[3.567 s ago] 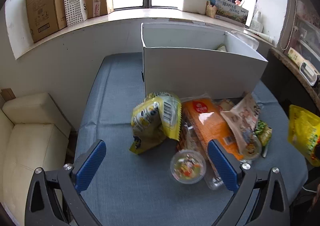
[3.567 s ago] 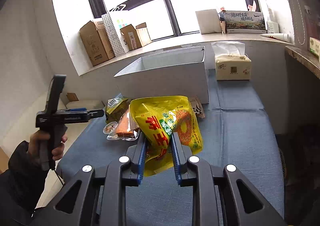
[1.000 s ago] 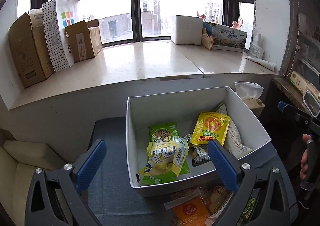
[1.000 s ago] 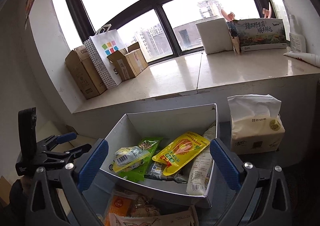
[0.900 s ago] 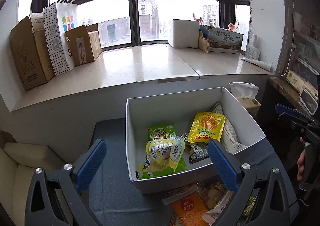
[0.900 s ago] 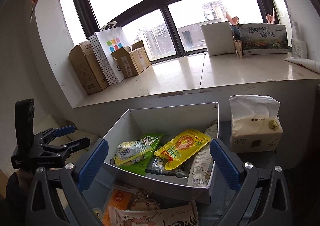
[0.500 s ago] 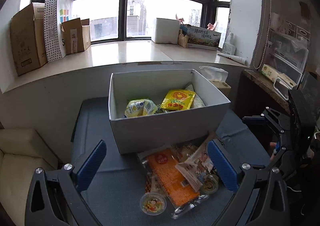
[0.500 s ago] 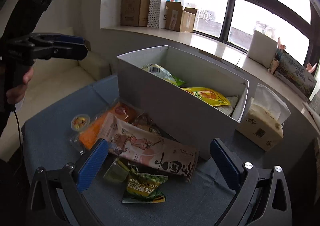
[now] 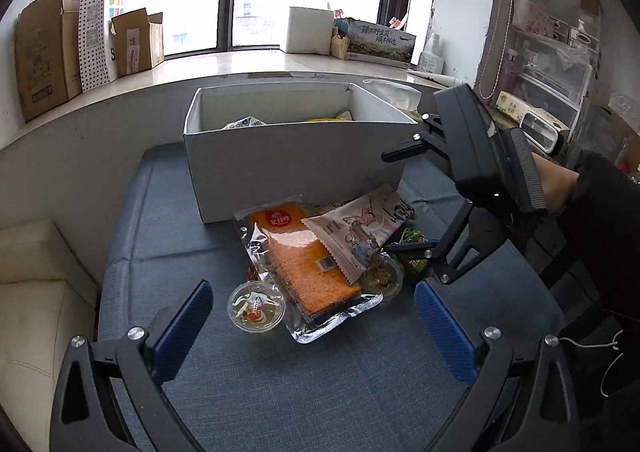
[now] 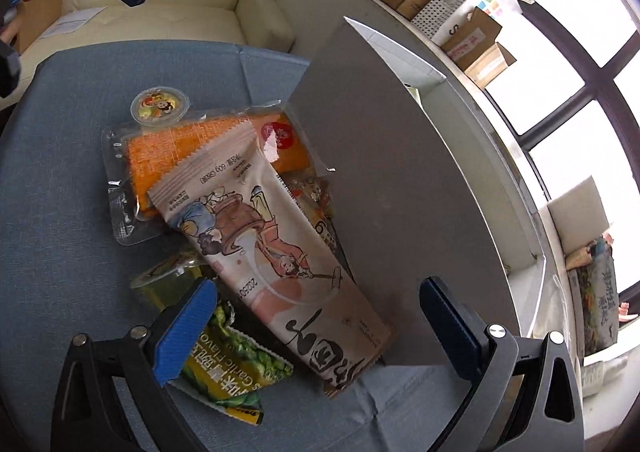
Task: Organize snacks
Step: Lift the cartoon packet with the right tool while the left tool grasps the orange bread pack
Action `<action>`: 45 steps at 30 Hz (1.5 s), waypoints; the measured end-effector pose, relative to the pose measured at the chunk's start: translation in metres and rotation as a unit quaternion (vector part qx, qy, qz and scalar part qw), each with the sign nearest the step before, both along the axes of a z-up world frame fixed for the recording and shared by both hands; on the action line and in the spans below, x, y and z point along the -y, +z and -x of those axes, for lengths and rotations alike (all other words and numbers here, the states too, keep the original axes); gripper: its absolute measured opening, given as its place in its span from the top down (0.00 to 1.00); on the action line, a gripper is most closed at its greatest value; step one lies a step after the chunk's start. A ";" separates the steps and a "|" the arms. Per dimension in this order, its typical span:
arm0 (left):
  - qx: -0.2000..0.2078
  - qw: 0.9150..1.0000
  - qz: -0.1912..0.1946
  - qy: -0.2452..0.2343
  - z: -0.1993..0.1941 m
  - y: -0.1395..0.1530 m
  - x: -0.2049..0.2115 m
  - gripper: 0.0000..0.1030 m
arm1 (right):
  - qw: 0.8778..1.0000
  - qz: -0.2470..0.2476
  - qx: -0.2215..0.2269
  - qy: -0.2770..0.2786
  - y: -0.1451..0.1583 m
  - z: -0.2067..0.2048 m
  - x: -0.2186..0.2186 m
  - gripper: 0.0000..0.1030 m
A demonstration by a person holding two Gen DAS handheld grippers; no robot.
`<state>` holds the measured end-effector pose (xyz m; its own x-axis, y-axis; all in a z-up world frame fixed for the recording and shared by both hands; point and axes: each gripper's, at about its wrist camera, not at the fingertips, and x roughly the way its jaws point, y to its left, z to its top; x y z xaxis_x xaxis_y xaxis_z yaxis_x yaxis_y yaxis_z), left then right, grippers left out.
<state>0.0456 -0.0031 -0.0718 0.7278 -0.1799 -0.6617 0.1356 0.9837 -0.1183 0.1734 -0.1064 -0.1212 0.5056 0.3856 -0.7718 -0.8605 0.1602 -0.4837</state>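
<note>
A white box [image 9: 296, 156] stands on the blue table and holds several snack packs. In front of it lie an orange snack pack [image 9: 304, 256], a long white illustrated pack [image 9: 360, 228] across it, a clear jelly cup [image 9: 256, 306], a second cup [image 9: 382, 274] and a green pea bag [image 10: 236, 368]. My left gripper [image 9: 314, 326] is open above the near table, in front of the jelly cup. My right gripper [image 10: 316, 322] is open, low over the end of the white illustrated pack [image 10: 272, 248], with the box wall [image 10: 392, 188] to its right. It also shows in the left wrist view [image 9: 386, 204].
The blue table [image 9: 280, 392] stands under a window sill with cardboard boxes [image 9: 44, 52] and a paper bag. A tissue box [image 9: 394, 92] stands behind the white box. A cream sofa [image 9: 36, 292] is to the left. Shelves stand at the right.
Both grippers have dropped from above the box toward the pile in front of it. My right gripper has come down close over the white illustrated pack.
</note>
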 end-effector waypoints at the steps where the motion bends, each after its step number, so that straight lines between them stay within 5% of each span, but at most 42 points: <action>1: -0.001 1.000 0.002 -0.001 0.001 -0.001 -0.001 0.00 | 1.000 0.008 -0.002 0.008 -0.004 -0.002 -0.003 0.00; 14: -0.017 1.000 0.003 0.010 0.002 -0.014 -0.008 0.00 | 0.998 0.029 -0.041 0.031 -0.020 -0.015 -0.027 0.01; 17: -0.022 1.000 0.002 0.011 0.003 -0.017 -0.008 0.00 | 0.995 0.022 -0.099 0.004 -0.018 -0.020 -0.023 0.23; 20: -0.026 1.000 0.005 0.014 0.004 -0.020 -0.009 0.00 | 0.997 0.032 -0.063 -0.008 -0.018 -0.015 -0.019 0.37; 29: -0.042 0.999 0.006 0.028 -0.004 -0.025 -0.014 0.00 | 0.991 -0.068 -0.065 -0.090 0.016 -0.001 0.034 0.45; 33: -0.056 0.998 0.006 0.036 -0.017 -0.028 -0.012 0.00 | 0.972 -0.148 -0.087 -0.161 0.037 -0.001 0.071 0.45; 39: -0.089 0.994 -0.029 0.061 -0.056 -0.032 0.002 0.00 | 0.893 -0.322 -0.158 -0.273 0.073 0.000 0.138 0.45; 45: -0.133 0.984 -0.077 0.089 -0.103 -0.046 0.029 0.00 | 0.856 -0.391 -0.148 -0.305 0.090 0.025 0.153 0.45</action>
